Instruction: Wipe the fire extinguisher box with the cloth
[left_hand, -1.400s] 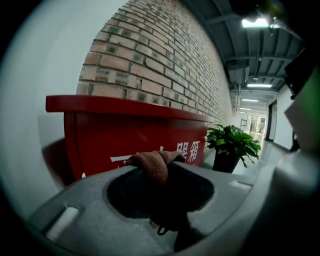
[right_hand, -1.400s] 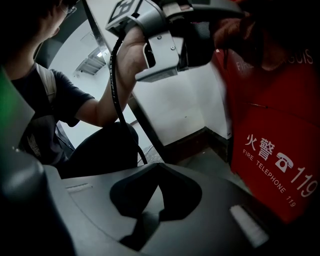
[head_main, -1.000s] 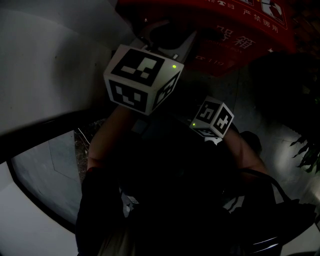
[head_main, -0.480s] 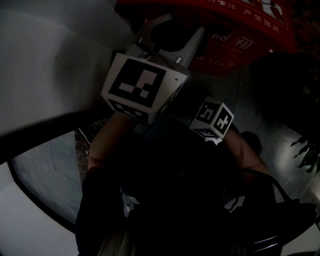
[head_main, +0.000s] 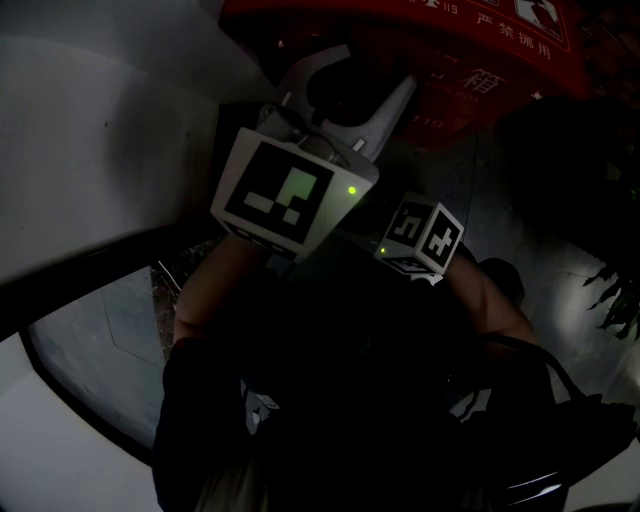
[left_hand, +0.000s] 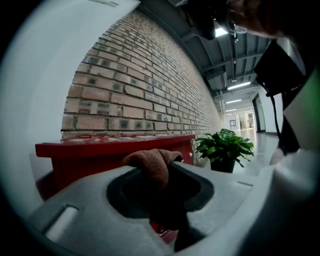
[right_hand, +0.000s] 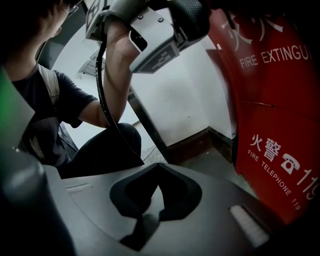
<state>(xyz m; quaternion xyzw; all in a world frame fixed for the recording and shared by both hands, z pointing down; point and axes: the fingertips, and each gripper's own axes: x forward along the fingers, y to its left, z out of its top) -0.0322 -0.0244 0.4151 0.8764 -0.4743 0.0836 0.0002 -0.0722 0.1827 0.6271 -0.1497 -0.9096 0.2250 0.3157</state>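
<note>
The red fire extinguisher box (head_main: 480, 40) runs along the top of the dim head view. In the left gripper view its top edge (left_hand: 100, 150) lies just ahead, below a brick wall. My left gripper (left_hand: 160, 172) is shut on a brown cloth (left_hand: 150, 162), which bulges up between the jaws. It is raised at the box's left end (head_main: 345, 85). The right gripper (right_hand: 152, 200) hangs lower with its jaws shut and nothing in them, beside the box's red front (right_hand: 280, 125) with white lettering. Only its marker cube (head_main: 420, 235) shows from the head.
A potted plant (left_hand: 224, 147) stands on the floor past the box's far end. A white wall (head_main: 100, 130) with a dark skirting is left of the box. The person crouches close, with a knee (right_hand: 107, 150) in the right gripper view.
The left gripper has tilted and lifted toward the box, so its grey jaws now show in the head view. The right gripper's cube has barely moved.
</note>
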